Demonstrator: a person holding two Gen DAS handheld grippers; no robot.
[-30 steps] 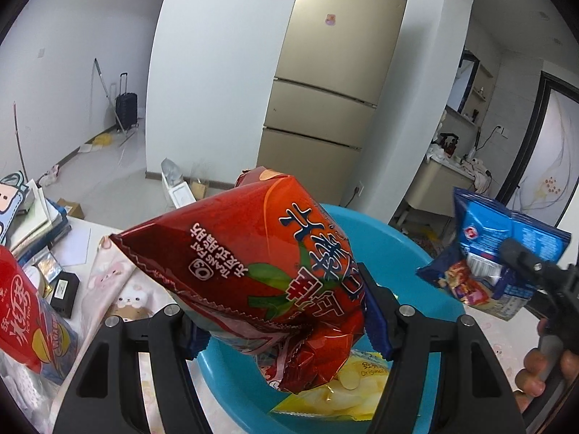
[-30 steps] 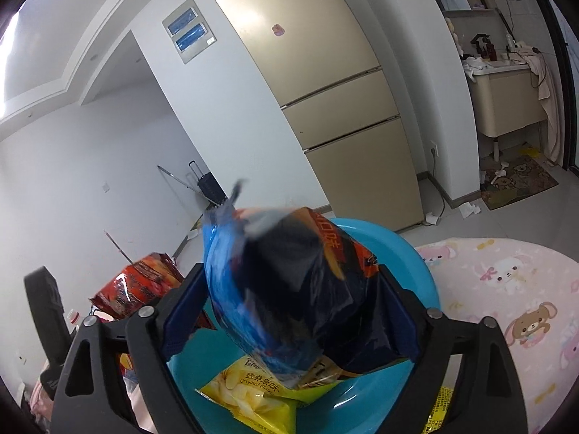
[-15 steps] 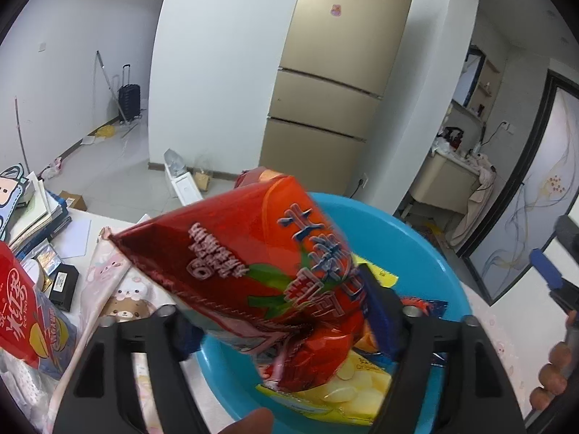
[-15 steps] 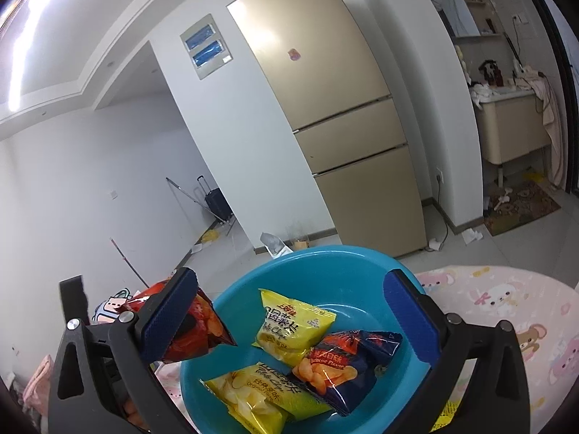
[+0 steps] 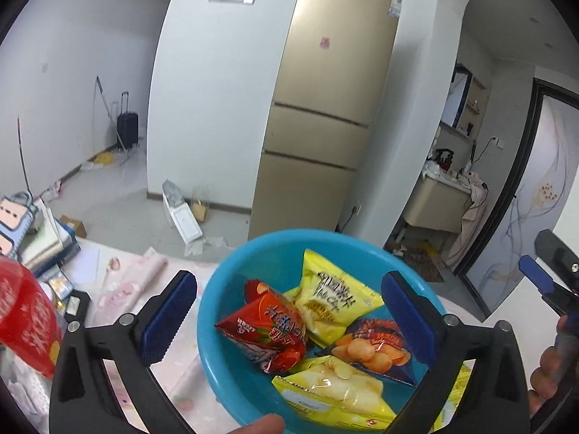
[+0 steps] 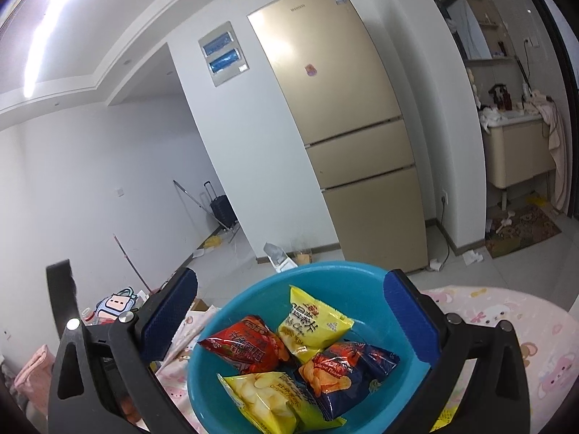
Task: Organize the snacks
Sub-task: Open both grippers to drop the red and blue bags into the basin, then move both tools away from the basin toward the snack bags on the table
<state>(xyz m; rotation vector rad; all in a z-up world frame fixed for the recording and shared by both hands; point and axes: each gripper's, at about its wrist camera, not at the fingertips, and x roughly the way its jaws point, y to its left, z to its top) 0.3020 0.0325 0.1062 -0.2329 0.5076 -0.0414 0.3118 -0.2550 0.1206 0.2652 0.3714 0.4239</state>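
Note:
A blue bowl (image 5: 289,235) (image 6: 325,266) sits on the table and holds several snack bags. In it lie a red bag (image 5: 267,329) (image 6: 246,343), a yellow bag (image 5: 333,296) (image 6: 311,322), a dark blue bag (image 5: 376,347) (image 6: 343,372) and a yellow chip bag (image 5: 333,387) (image 6: 267,398). My left gripper (image 5: 286,285) hovers above the bowl with its jaws opening wide and nothing between the pads. Over the same bowl my right gripper (image 6: 291,282) is open and holds nothing. One of its blue fingers (image 5: 535,276) shows at the right edge of the left wrist view.
A large red snack bag (image 5: 25,318) stands at the left, beside stacked books (image 5: 39,242) and small items. A pink cartoon tablecloth (image 6: 506,325) covers the table. Beyond the table's far edge are the floor and a gold fridge (image 5: 325,126). A person's fingertip (image 5: 260,425) shows at the bottom.
My left gripper opened and let go of the red bag, which now lies in the bowl. My right gripper dropped the dark blue bag there and opened fully. Both lifted slightly.

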